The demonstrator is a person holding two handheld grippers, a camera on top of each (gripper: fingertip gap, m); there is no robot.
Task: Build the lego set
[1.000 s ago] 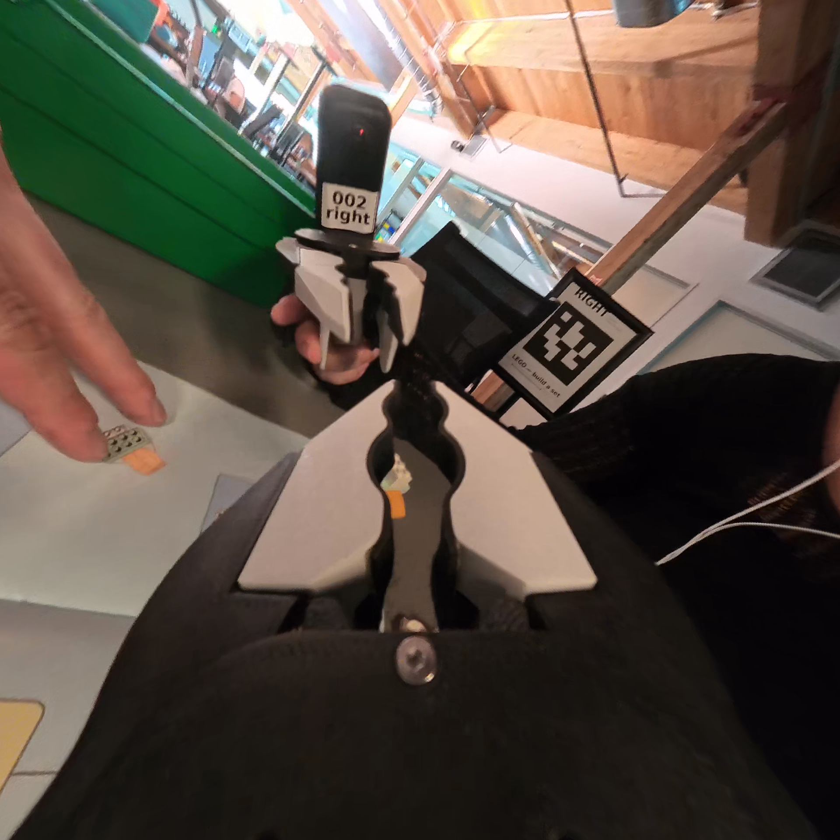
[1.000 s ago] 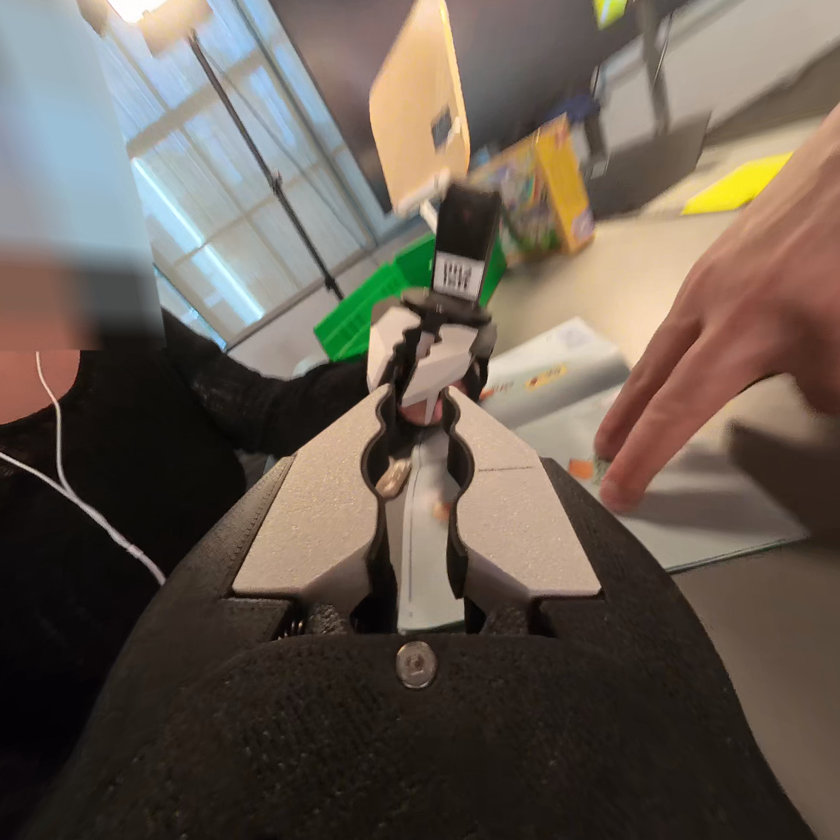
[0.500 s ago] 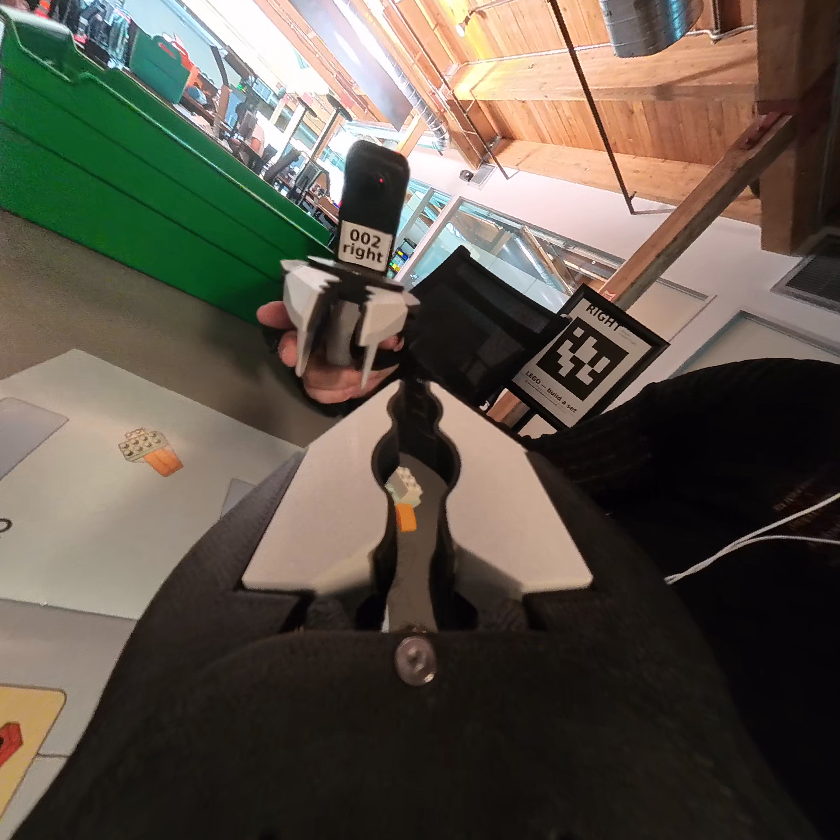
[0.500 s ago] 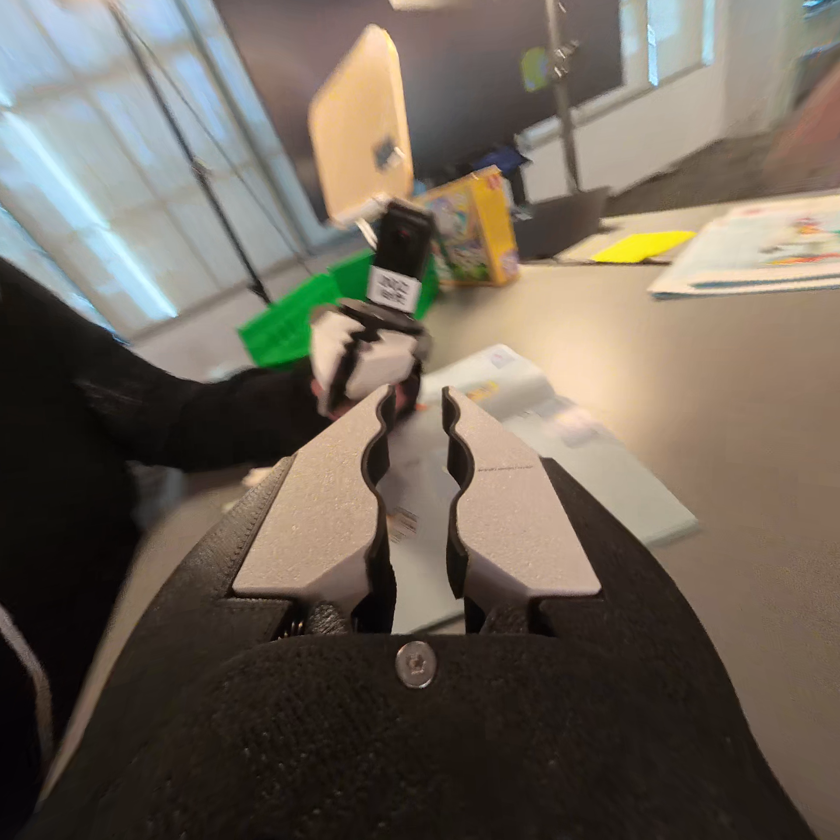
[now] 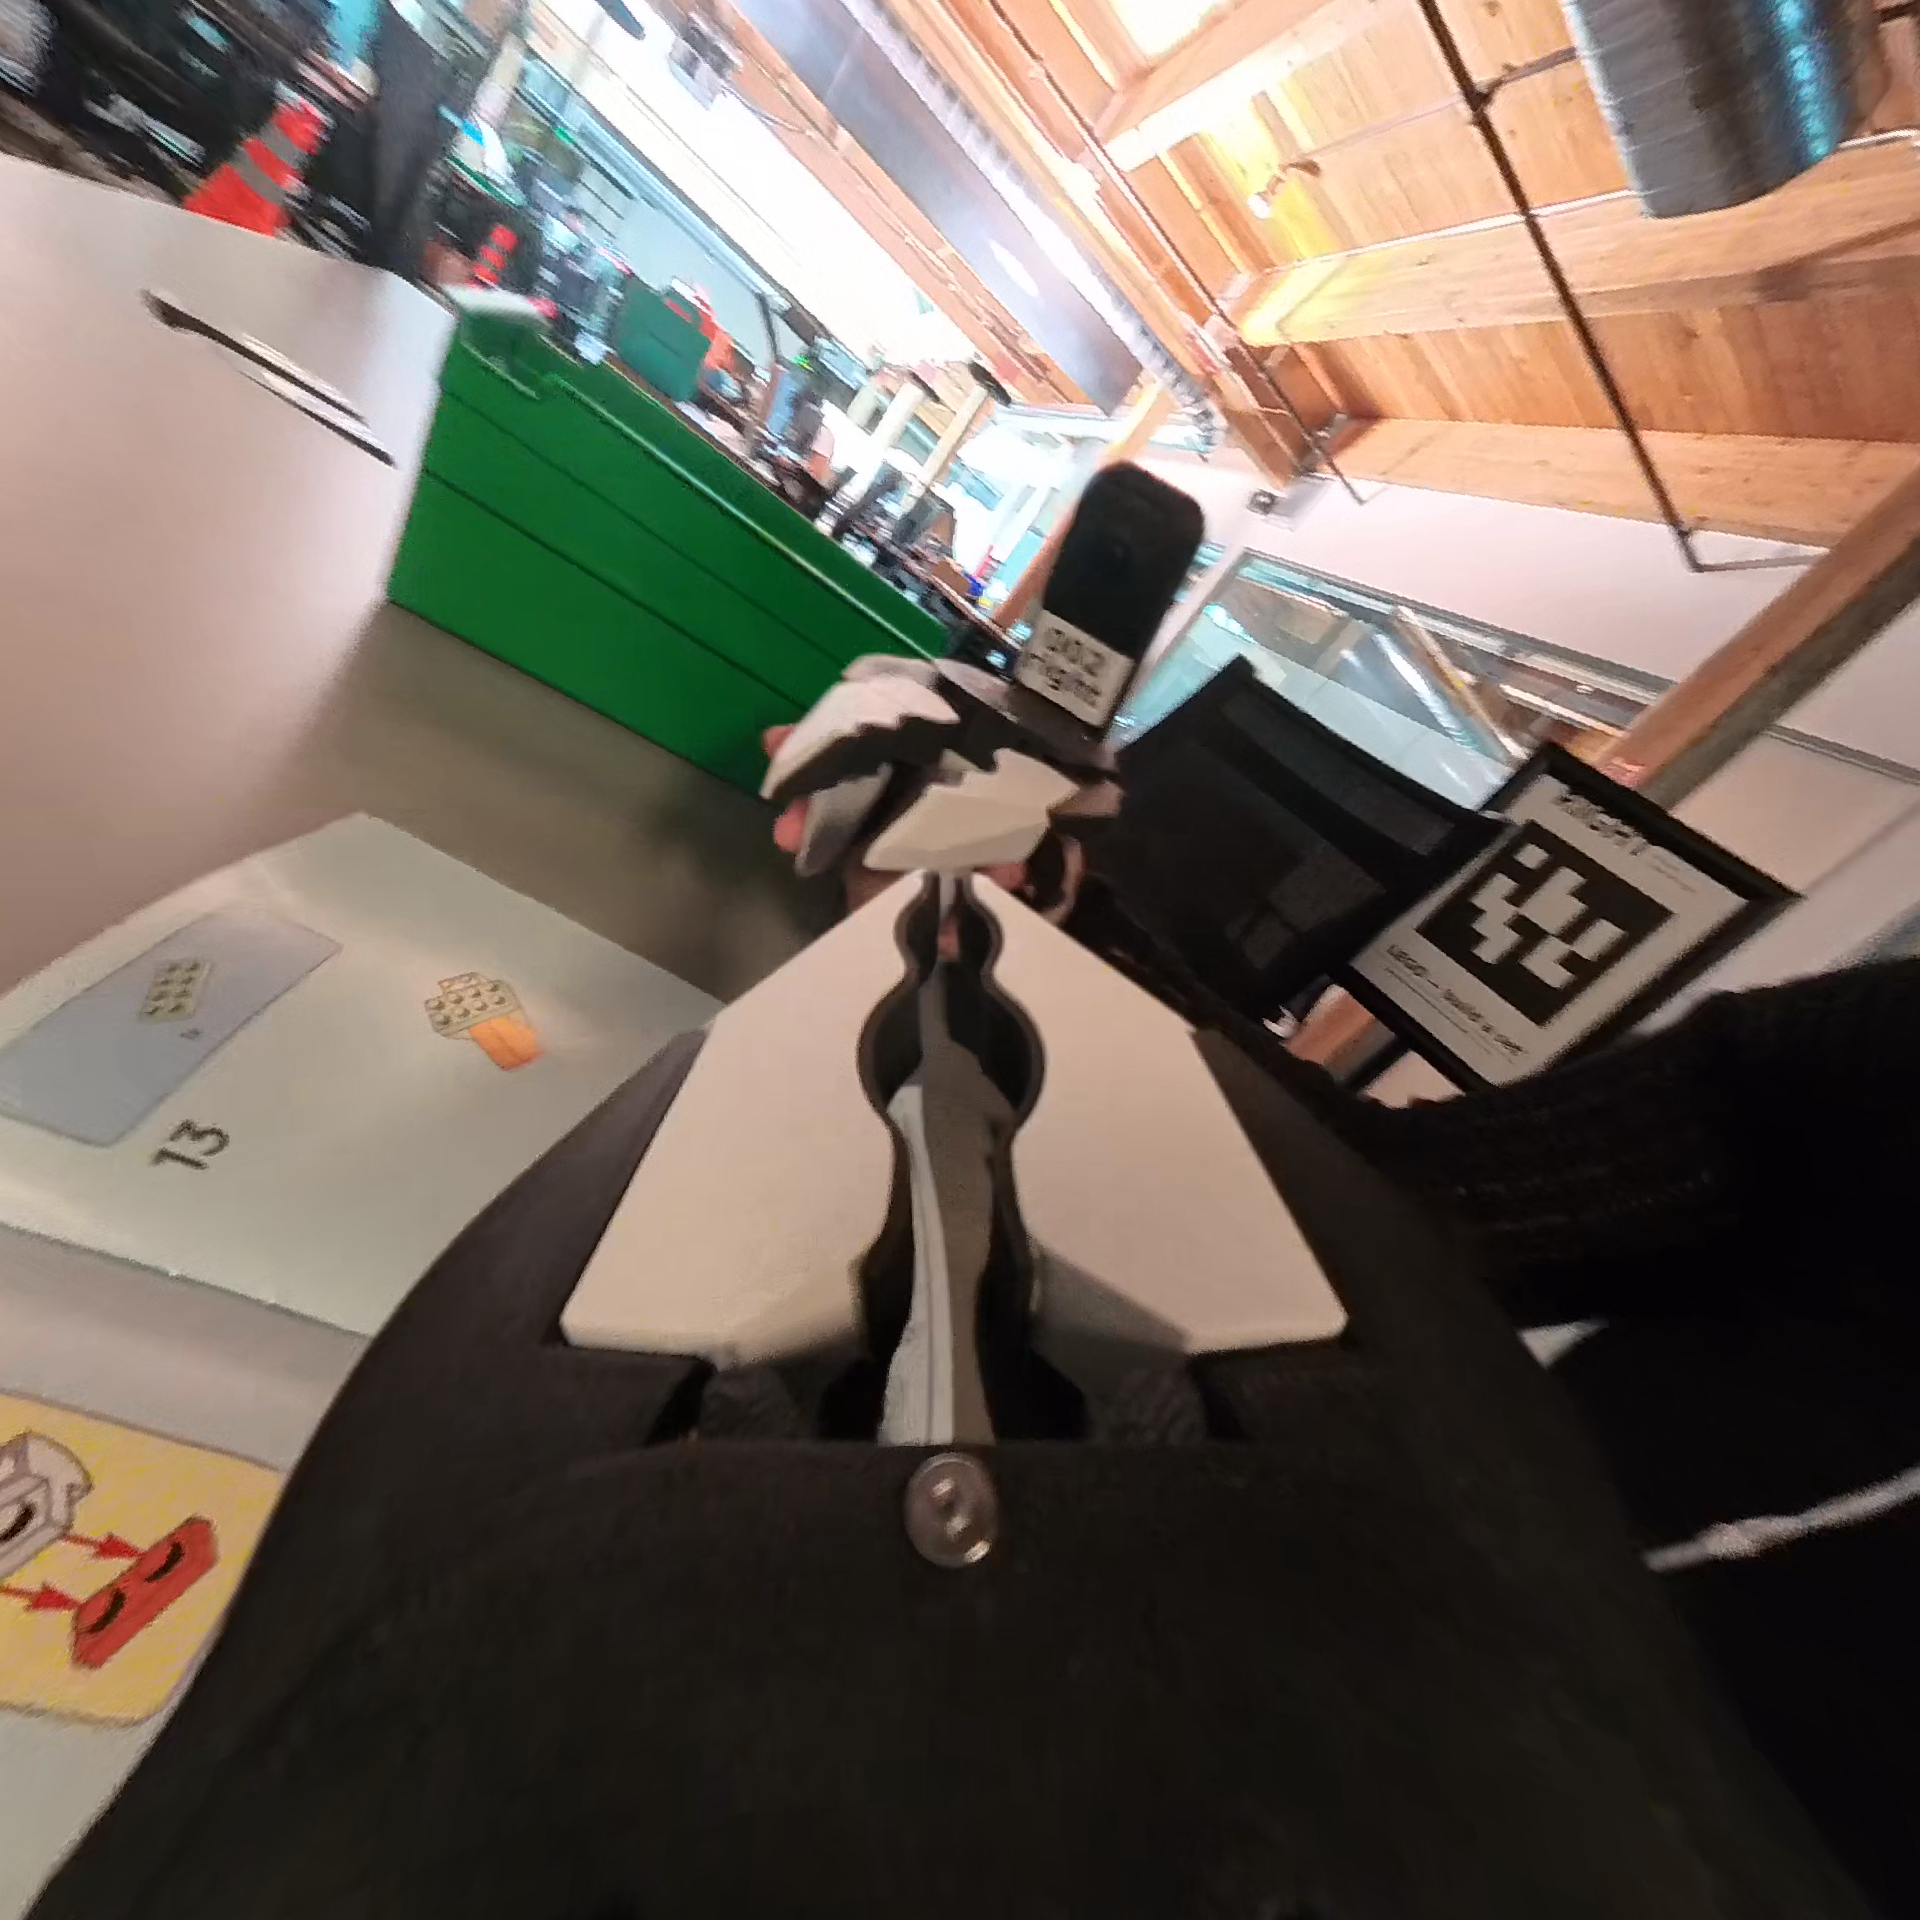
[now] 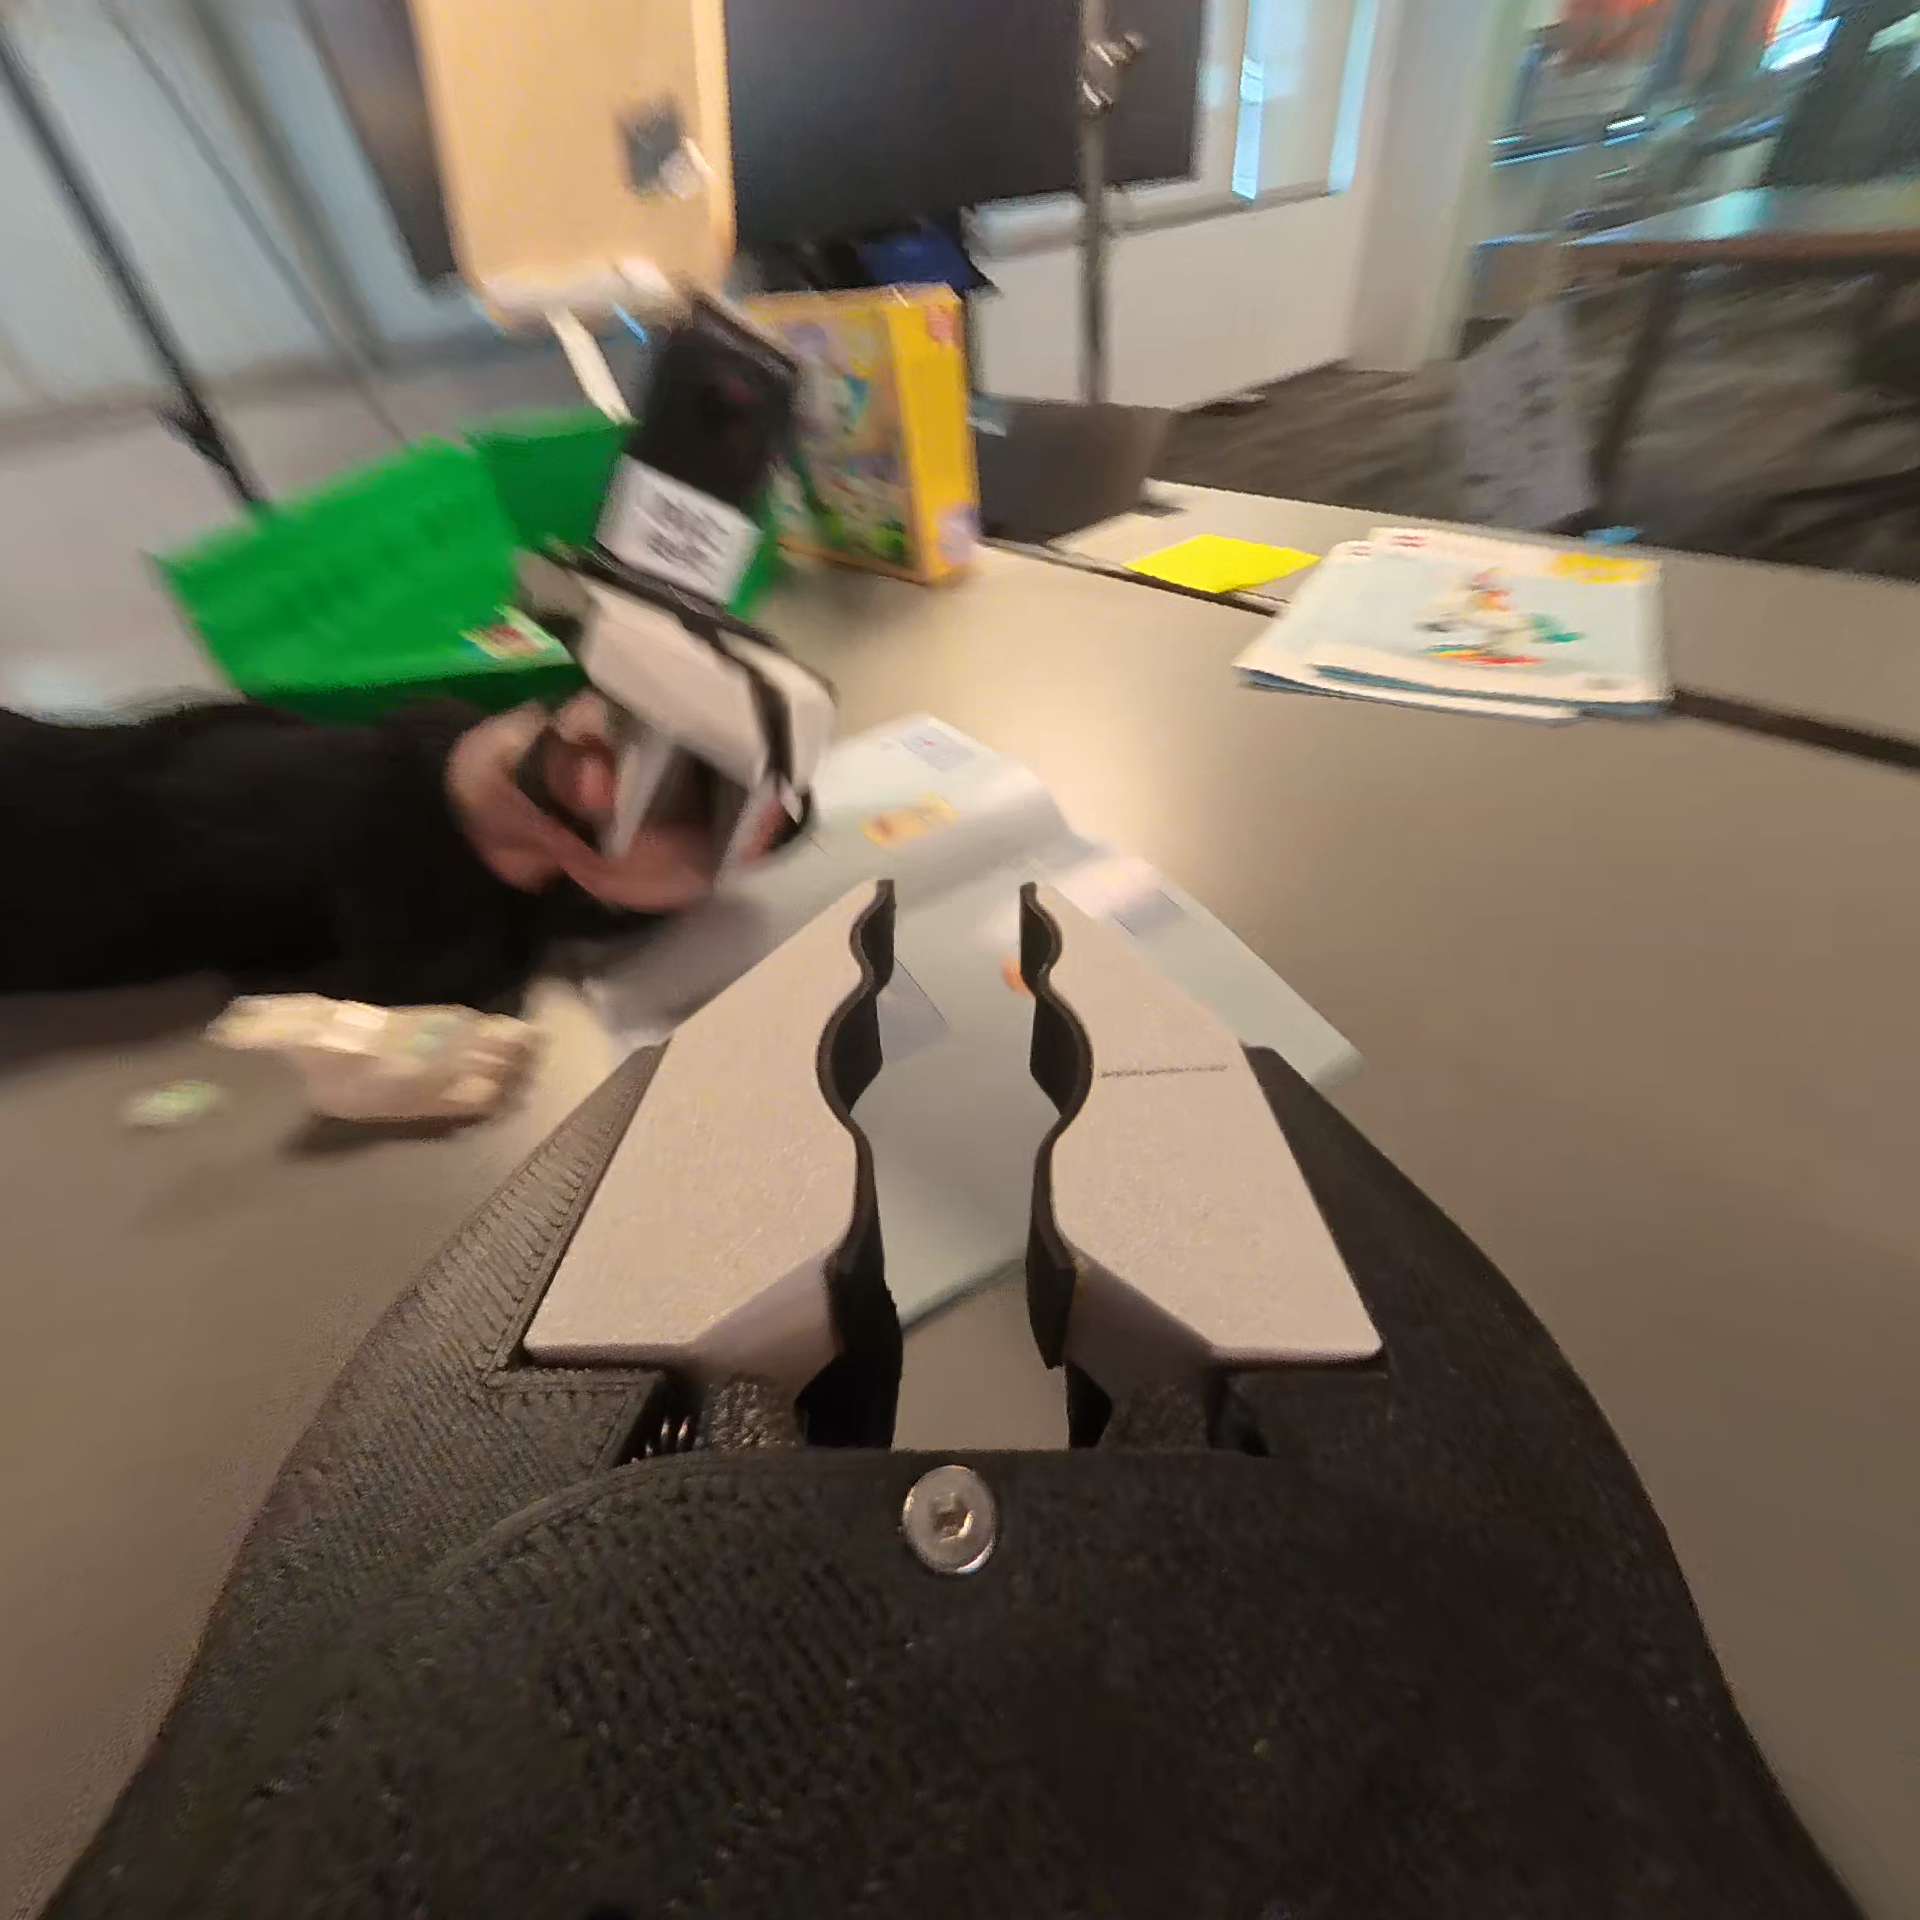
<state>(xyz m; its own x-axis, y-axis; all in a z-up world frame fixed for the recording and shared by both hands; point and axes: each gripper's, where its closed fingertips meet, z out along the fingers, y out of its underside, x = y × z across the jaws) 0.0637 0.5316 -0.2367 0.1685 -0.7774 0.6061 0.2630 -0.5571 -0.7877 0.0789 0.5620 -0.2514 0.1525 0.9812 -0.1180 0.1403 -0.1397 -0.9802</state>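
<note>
My left gripper (image 5: 943, 909) hangs over the grey table (image 5: 582, 862), its jaws almost together. No brick shows between them. It also shows, blurred, in the right wrist view (image 6: 686, 821), fingers pointing down, held by a hand in a black sleeve. My right gripper (image 6: 958, 894) is open and empty, low over the open instruction booklet (image 6: 935, 821). In the left wrist view it (image 5: 894, 821) faces my left gripper closely. The booklet (image 5: 312, 1091) lies to the left, showing pictures of bricks.
A green crate (image 5: 623, 623) stands behind the booklet. It also shows in the right wrist view (image 6: 343, 592), beside a yellow box (image 6: 883, 436). A second booklet (image 6: 1455, 634) and a yellow sheet (image 6: 1216, 561) lie farther back. A blurred pale bag (image 6: 374, 1049) lies at the left. A framed marker sign (image 5: 1548, 935) stands at the right.
The bare hand pointing at the booklet has gone. My right gripper has opened and swung down toward the table. The small white and orange piece between my left fingers no longer shows.
</note>
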